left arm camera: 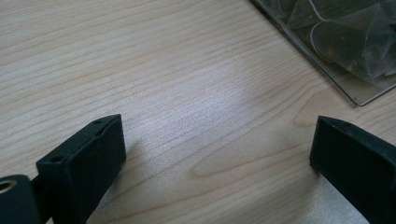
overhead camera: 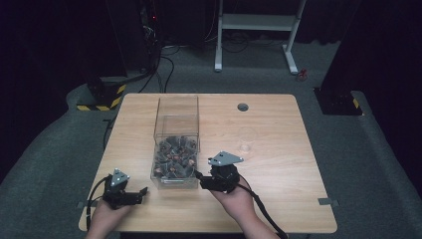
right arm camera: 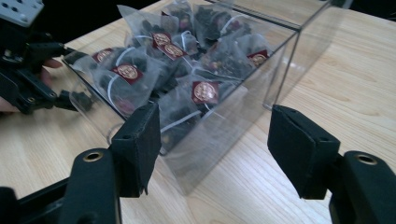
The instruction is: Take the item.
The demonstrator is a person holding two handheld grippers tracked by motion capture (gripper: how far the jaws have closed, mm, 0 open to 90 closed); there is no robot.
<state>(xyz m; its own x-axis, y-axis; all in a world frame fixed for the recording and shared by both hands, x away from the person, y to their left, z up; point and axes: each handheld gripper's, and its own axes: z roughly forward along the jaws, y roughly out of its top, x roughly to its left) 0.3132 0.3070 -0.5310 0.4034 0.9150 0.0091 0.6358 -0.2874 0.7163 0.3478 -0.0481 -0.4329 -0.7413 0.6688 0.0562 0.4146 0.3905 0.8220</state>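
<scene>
The left gripper [left arm camera: 217,149] is spread wide over bare wooden table [left arm camera: 140,70], grasping nothing. The right gripper [right arm camera: 215,135] is likewise released, its jaws apart at the near corner of the clear plastic box [right arm camera: 219,140], not touching it. The right gripper view shows pyramid tea bags [right arm camera: 140,77] with red tags heaped inside; from the high view a clear glass [overhead camera: 246,138] stands right of the box
</scene>
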